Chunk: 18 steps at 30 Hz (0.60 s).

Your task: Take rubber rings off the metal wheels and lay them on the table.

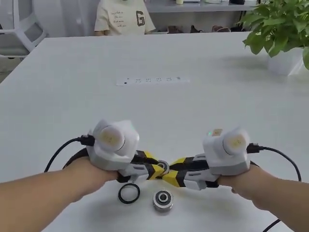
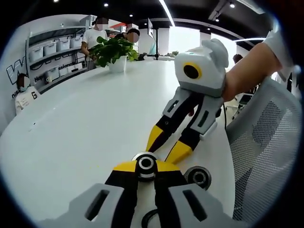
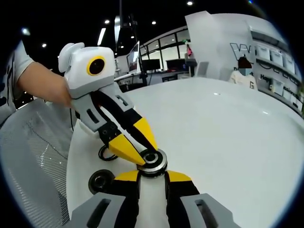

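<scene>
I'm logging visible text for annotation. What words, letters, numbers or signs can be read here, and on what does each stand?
"G": large dark letter on a pale T-shirt beyond the table.
Small print beside that letter: too small to read.
"W": start of big wall lettering; the rest is unreadable.
Marks on the white strip lying on the table: too small to read.

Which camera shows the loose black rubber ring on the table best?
The head view: the black rubber ring lies whole, unobstructed. The left gripper view catches an arc; the right gripper view has it partly behind the left gripper.
</scene>
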{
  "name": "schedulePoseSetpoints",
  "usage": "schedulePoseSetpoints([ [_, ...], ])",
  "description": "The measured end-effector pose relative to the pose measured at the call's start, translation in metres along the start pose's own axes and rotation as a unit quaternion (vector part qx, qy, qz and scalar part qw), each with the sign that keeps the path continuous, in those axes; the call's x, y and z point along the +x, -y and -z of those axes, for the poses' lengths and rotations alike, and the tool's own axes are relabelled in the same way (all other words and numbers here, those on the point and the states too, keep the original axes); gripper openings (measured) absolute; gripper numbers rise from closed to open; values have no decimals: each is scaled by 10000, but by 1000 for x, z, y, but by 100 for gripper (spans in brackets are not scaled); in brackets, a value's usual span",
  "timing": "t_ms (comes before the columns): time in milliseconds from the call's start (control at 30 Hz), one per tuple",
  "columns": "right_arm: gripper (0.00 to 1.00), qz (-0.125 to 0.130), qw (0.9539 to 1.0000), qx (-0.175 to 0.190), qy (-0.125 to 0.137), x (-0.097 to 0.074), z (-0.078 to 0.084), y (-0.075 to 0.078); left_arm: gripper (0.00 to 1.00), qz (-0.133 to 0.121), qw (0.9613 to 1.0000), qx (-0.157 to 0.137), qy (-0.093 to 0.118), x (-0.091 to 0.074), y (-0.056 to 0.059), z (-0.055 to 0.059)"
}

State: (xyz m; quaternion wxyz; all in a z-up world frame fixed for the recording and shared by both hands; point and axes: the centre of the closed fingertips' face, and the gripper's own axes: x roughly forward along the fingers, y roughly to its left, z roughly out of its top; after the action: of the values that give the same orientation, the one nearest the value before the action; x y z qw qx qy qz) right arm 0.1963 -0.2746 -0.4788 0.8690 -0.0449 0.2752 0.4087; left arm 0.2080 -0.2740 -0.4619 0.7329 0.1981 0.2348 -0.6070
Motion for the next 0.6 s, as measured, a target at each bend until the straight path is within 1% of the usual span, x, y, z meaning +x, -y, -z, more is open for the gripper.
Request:
schedulePoseSetpoints([
  [333, 16, -8, 10000, -51, -12, -1, 1, 1, 7, -33, 10000, -19, -13, 0, 0, 0],
  [600, 14, -20, 10000, 35, -3, -1, 1, 1, 7, -67, 10000, -42, -12, 0, 0, -1],
])
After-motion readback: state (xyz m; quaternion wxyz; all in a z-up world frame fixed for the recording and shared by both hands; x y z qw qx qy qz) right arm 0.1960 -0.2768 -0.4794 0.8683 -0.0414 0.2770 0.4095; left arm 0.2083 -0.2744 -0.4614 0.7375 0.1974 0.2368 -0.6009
